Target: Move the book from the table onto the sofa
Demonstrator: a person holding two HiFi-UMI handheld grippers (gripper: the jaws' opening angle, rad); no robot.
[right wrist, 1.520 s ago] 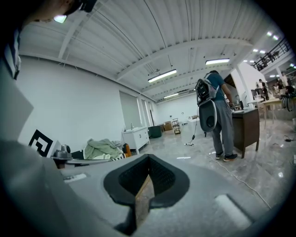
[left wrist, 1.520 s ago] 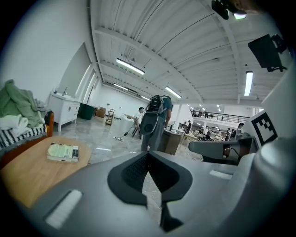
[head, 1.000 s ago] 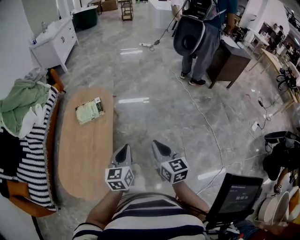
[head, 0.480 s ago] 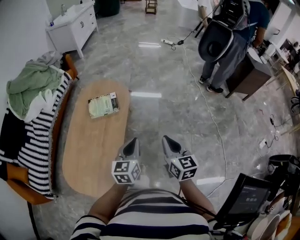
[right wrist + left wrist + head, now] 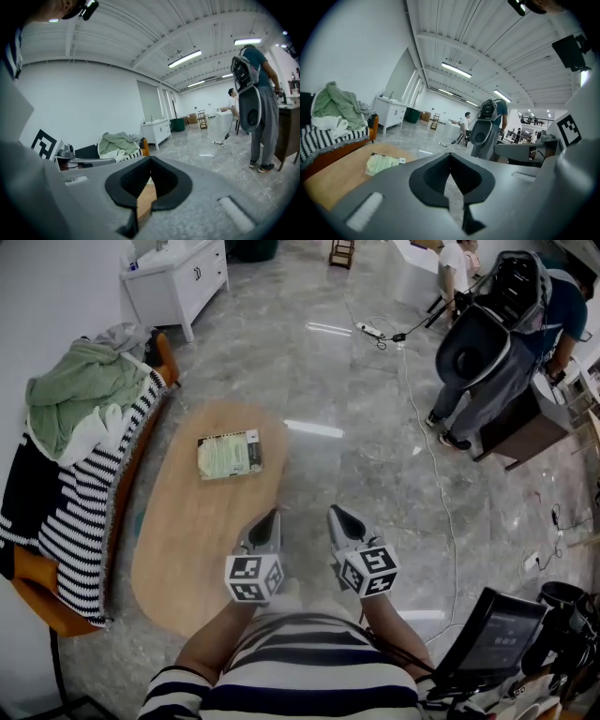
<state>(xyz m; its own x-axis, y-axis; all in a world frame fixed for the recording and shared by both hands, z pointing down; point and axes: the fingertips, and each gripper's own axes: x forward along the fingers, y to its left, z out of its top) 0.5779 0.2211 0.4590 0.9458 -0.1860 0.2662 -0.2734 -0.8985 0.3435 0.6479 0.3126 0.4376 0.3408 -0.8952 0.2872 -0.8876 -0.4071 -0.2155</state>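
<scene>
Book [image 5: 229, 455] flat on bench [image 5: 187, 549] beside sofa [image 5: 37, 601]. Left hand-held gripper [image 5: 270, 517], right hand-held gripper [image 5: 335, 514]: both closed tight, empty, well apart from book. Get closer, open one, pinch book's edge, maybe thin.

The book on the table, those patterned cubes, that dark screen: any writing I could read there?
Book: print on the green cover, too small to read.
Marker cubes: black-and-white square patterns, no words.
Screen: pale lines, too blurred to read.

The book [image 5: 229, 455] lies on the table [image 5: 178, 549], ahead-left of my fingers [image 5: 267, 529] (sofa [image 5: 37, 594] left of that table).
</scene>
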